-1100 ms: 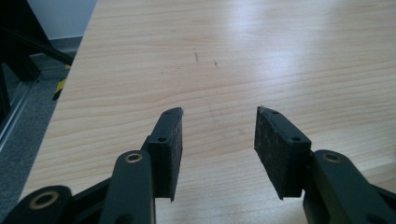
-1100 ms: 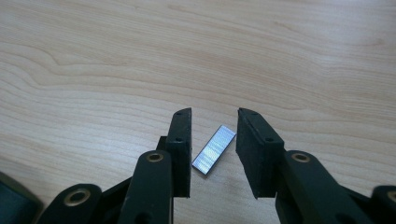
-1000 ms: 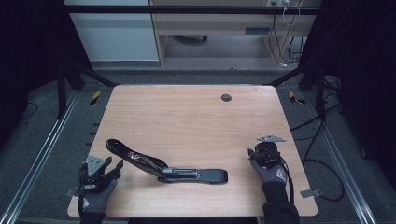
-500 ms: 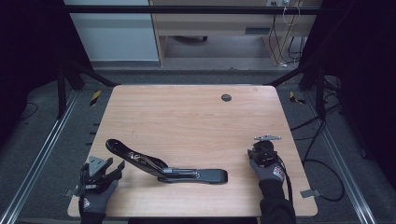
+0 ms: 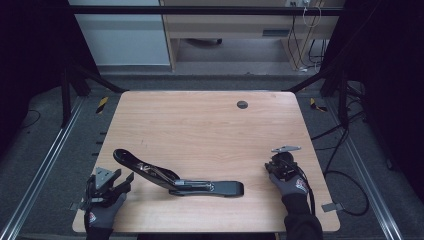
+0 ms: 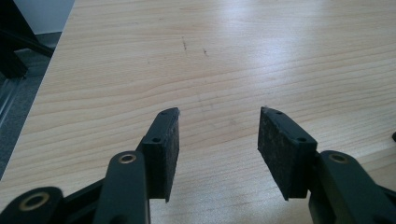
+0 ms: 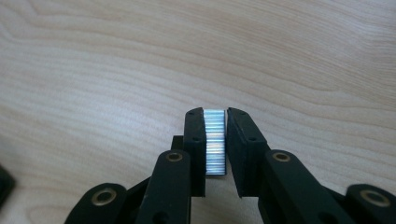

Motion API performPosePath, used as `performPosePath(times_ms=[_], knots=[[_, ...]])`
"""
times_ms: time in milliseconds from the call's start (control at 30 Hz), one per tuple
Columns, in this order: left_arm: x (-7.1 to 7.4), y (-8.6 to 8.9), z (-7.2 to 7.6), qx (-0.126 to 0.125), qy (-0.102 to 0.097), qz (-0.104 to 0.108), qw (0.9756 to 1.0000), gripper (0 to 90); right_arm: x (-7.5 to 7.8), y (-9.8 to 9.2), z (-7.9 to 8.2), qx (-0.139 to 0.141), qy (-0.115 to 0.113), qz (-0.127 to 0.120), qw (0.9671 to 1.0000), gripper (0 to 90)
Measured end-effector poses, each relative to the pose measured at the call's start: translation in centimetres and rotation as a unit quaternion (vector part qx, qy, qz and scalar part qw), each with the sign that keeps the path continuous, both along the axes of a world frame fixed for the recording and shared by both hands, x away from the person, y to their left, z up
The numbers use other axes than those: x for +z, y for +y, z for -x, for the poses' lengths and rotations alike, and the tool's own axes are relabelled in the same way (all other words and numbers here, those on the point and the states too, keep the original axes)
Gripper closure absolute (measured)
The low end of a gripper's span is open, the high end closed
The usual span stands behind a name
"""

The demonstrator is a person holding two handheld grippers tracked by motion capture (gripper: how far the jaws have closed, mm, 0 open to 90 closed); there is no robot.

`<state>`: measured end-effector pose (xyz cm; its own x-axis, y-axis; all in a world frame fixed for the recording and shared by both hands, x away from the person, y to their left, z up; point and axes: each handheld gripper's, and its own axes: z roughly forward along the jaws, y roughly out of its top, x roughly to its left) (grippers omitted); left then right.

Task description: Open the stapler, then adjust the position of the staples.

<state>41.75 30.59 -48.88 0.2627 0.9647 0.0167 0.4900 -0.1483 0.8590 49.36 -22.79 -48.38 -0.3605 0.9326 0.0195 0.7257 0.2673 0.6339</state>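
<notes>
No brand, label or writing can be read on anything here. The right gripper (image 7: 215,116) has just been closing its jaws, and its black pads now press on a shiny, ribbed silver strip of staples (image 7: 215,142) held between them. The strip's long axis runs along the fingers, one end level with the fingertips, the other back toward the hinge. The left gripper (image 6: 218,119) stands half open with nothing between its pads (only bare wood ahead). A black, opened-out long stapler (image 5: 175,179) lies on the light wooden table (image 5: 200,125) between the two grippers, nearer the left one's fingertips; its long axis runs across from one gripper toward the other.
</notes>
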Motion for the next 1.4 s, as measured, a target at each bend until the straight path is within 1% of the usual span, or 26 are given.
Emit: performPosePath(times_ms=[33, 100, 133, 200, 233, 300, 333, 400, 433, 467, 500, 567, 600, 667, 767, 800, 833, 900, 933, 1033, 1067, 1167, 1233, 1300, 1367, 1400], knots=[[0.0, 0.0, 0.0, -0.001, 0.001, -0.002, 1.0000, 47.9, 0.1, -0.1, 0.1, 0.008, 0.000, -0.003, 1.0000, 78.4], [0.0, 0.0, 0.0, -0.002, 0.001, -0.002, 1.0000, 47.8, 0.1, -0.2, 0.5, 0.022, -0.002, 0.002, 0.9998, 78.4], [0.0, -0.1, 0.0, -0.003, 0.001, -0.002, 1.0000, 47.8, 0.1, -0.2, 0.7, 0.026, 0.004, -0.005, 0.9996, 78.4], [0.0, -0.1, 0.0, -0.003, 0.000, -0.002, 1.0000, 47.7, 0.1, -0.1, 1.2, 0.040, 0.001, 0.004, 0.9992, 78.4], [0.0, -0.1, 0.0, -0.004, 0.000, -0.004, 1.0000, 47.6, 0.1, 0.0, 1.4, 0.042, 0.007, -0.002, 0.9991, 78.4], [0.0, -0.2, 0.0, -0.004, 0.002, -0.004, 1.0000, 47.6, 0.2, 0.0, 1.9, 0.052, 0.008, -0.003, 0.9986, 78.4], [0.0, -0.2, 0.0, -0.005, 0.003, -0.004, 1.0000, 47.5, 0.1, 0.1, 2.0, 0.055, 0.009, -0.003, 0.9984, 78.3], [0.0, -0.2, 0.0, -0.005, 0.001, -0.005, 1.0000, 47.5, 0.0, 0.1, 2.1, 0.057, 0.005, 0.005, 0.9984, 78.2], [0.0, -0.2, 0.0, -0.005, 0.000, -0.005, 1.0000, 47.5, 0.0, 0.0, 2.2, 0.057, 0.009, 0.001, 0.9983, 78.0], [0.0, -0.2, 0.0, -0.005, 0.000, -0.005, 1.0000, 47.4, 0.0, 0.0, 2.2, 0.060, 0.005, 0.004, 0.9982, 76.9], [0.0, -0.2, 0.0, -0.005, 0.000, -0.003, 1.0000, 47.4, 0.1, 0.0, 2.2, 0.061, 0.003, 0.000, 0.9981, 75.0], [-0.1, -0.2, 0.0, -0.006, 0.002, -0.001, 1.0000, 47.4, 0.4, 0.0, 2.4, 0.063, -0.002, -0.006, 0.9980, 74.0], [-0.1, -0.1, 0.0, -0.006, 0.003, -0.001, 1.0000, 47.4, 0.8, 0.0, 2.6, 0.062, 0.000, -0.015, 0.9980, 72.9], [0.0, -0.1, 0.0, -0.006, 0.002, -0.002, 1.0000, 47.3, 1.3, -0.1, 2.8, 0.063, -0.003, -0.018, 0.9979, 72.7], [0.0, -0.2, 0.0, -0.007, 0.003, -0.003, 1.0000, 47.2, 2.1, -0.1, 3.0, 0.063, -0.006, -0.012, 0.9980, 72.7], [0.0, -0.2, 0.0, -0.008, 0.004, -0.004, 1.0000, 47.1, 2.3, -0.1, 2.9, 0.064, -0.007, -0.004, 0.9979, 73.0], [-0.1, -0.2, 0.0, -0.009, 0.004, -0.004, 0.9999, 47.1, 2.6, 0.0, 2.9, 0.059, 0.000, -0.005, 0.9982, 73.1], [-0.1, -0.2, 0.0, -0.009, 0.005, -0.004, 0.9999, 46.9, 2.8, 0.0, 2.6, 0.056, 0.005, 0.003, 0.9984, 73.1], [-0.1, -0.2, 0.0, -0.009, 0.005, -0.005, 0.9999, 46.8, 2.9, 0.0, 2.4, 0.052, 0.014, -0.001, 0.9986, 73.1], [-0.1, -0.1, -0.1, -0.008, 0.006, -0.003, 0.9999, 46.7, 2.8, 0.0, 1.9, 0.052, 0.026, 0.009, 0.9983, 72.9], [-0.1, -0.1, -0.1, -0.008, 0.007, -0.004, 0.9999, 46.5, 2.9, 0.1, 1.7, 0.050, 0.035, 0.004, 0.9981, 72.9], [-0.1, -0.2, -0.1, -0.009, 0.007, -0.005, 0.9999, 46.5, 2.7, 0.2, 1.3, 0.050, 0.046, 0.004, 0.9977, 72.8], [-0.1, -0.3, -0.1, -0.009, 0.007, -0.007, 0.9999, 46.4, 2.5, 0.2, 1.0, 0.055, 0.052, 0.008, 0.9971, 72.9], [-0.1, -0.3, -0.1, -0.009, 0.008, -0.006, 0.9999, 46.3, 2.3, 0.4, 0.9, 0.057, 0.062, 0.007, 0.9965, 73.0], [-0.2, -0.3, -0.2, -0.010, 0.009, -0.007, 0.9999, 46.2, 1.9, 0.6, 0.7, 0.058, 0.067, 0.013, 0.9960, 73.7], [-0.2, -0.3, -0.2, -0.010, 0.010, -0.007, 0.9999, 46.2, 1.7, 0.8, 0.6, 0.051, 0.070, 0.013, 0.9961, 73.9]])
